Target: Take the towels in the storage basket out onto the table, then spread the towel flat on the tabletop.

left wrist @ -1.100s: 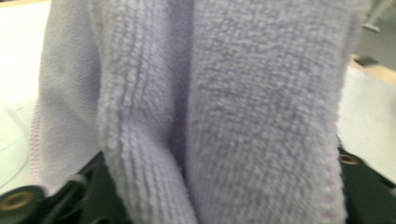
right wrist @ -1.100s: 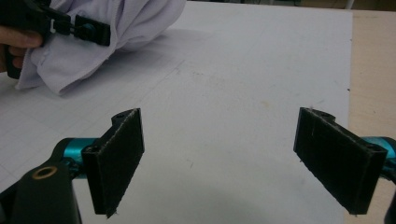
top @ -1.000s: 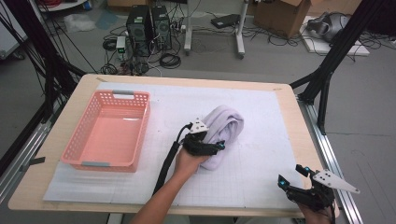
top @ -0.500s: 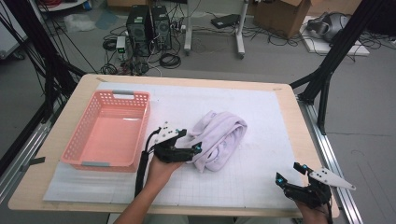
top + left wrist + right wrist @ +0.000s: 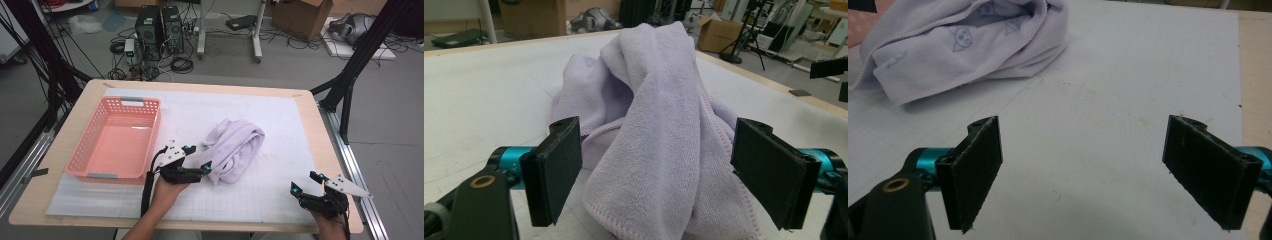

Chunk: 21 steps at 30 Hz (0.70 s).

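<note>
Left hand-held gripper [image 5: 206, 169], its jaws just opened wide and moved left off the towel [image 5: 234, 148], now faces the towel's near-left end, the cloth lying loose mid-counter [image 5: 300, 102] right of the basket [image 5: 117, 140], suggesting a fresh grasp; right hand-held gripper [image 5: 306, 182] waits open.

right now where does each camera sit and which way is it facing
High view: above the person's table edge, looking forward and down; shows both forearms, left gripper, right gripper, basket.
Left gripper view: rides the left gripper, faces the towel between open jaws.
Right gripper view: rides the right gripper, faces bare mat.
All share the towel.
</note>
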Tool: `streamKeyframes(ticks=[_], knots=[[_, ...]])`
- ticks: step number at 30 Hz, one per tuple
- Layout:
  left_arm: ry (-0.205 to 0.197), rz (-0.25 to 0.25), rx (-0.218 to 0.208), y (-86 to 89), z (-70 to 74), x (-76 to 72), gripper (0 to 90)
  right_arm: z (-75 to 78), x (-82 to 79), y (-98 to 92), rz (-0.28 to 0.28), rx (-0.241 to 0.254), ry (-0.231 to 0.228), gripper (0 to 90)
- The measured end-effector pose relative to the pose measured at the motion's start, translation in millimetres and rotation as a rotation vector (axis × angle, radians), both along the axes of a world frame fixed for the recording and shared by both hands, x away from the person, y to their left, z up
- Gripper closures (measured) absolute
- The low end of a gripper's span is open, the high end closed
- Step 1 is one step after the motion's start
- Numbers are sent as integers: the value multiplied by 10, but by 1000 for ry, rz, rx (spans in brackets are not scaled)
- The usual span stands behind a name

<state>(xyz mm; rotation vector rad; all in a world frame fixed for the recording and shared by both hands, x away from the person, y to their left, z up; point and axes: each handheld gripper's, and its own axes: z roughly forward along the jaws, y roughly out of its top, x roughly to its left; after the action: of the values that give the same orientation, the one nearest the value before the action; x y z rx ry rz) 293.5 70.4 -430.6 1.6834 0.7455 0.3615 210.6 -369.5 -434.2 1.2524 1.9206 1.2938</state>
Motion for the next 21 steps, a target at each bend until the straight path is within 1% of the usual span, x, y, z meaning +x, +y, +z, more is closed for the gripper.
streamKeyframes(ticks=[3, 4, 5, 7, 9, 15, 17, 21], knots=[[-4, 7, -1, 21, 9, -3, 211, -3, -5, 9, 4, -6, 4, 149], [-6, 17, -5, 41, 15, -10, 213, -13, -20, 8, 13, -23, 7, 149], [-9, 18, -1, 53, 18, -13, 213, -18, -25, 3, 15, -26, 7, 149], [-12, 26, -2, 62, 19, -20, 217, -10, -42, -7, 9, -20, 5, 149], [-10, 25, -7, 62, 22, -19, 217, 5, -54, -20, 4, -18, -2, 149], [1, 9, 2, 42, -2, -10, 219, 1, -22, -13, 0, -12, 3, 149], [-4, 6, 2, 42, -6, -7, 247, -5, -7, -8, 4, -21, 5, 149], [4, 5, 9, 43, -16, 3, 250, -15, -10, -10, 3, -26, 11, 149]])
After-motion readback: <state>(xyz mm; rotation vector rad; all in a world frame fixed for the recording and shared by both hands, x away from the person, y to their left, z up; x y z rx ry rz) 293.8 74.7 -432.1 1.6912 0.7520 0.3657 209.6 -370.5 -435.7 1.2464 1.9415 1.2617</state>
